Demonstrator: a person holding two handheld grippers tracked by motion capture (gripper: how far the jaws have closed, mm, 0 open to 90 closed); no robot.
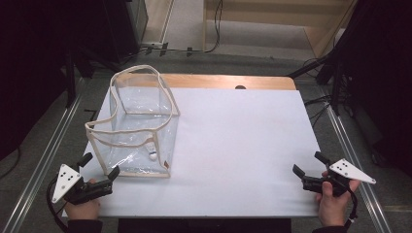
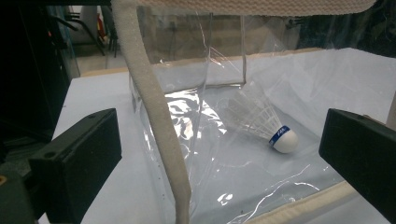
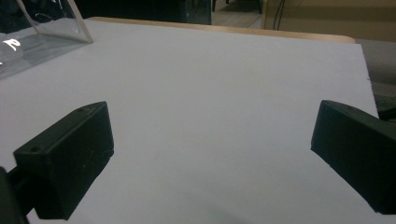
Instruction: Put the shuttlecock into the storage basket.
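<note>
both black grippers, left (image 1: 99, 167) and right (image 1: 311, 164), gape empty; the left gripper view reveals a white feathered shuttlecock (image 2: 268, 122) inside the clear cream-trimmed plastic bag (image 1: 141, 119).

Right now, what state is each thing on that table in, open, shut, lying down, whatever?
Clear bag: upright, top open.
Shuttlecock: lying on its side inside the bag.
Left gripper: fingers open around the bag's near corner, not clamped.
Right gripper: fingers open, nothing between them.
Table: covered by a white sheet.
</note>
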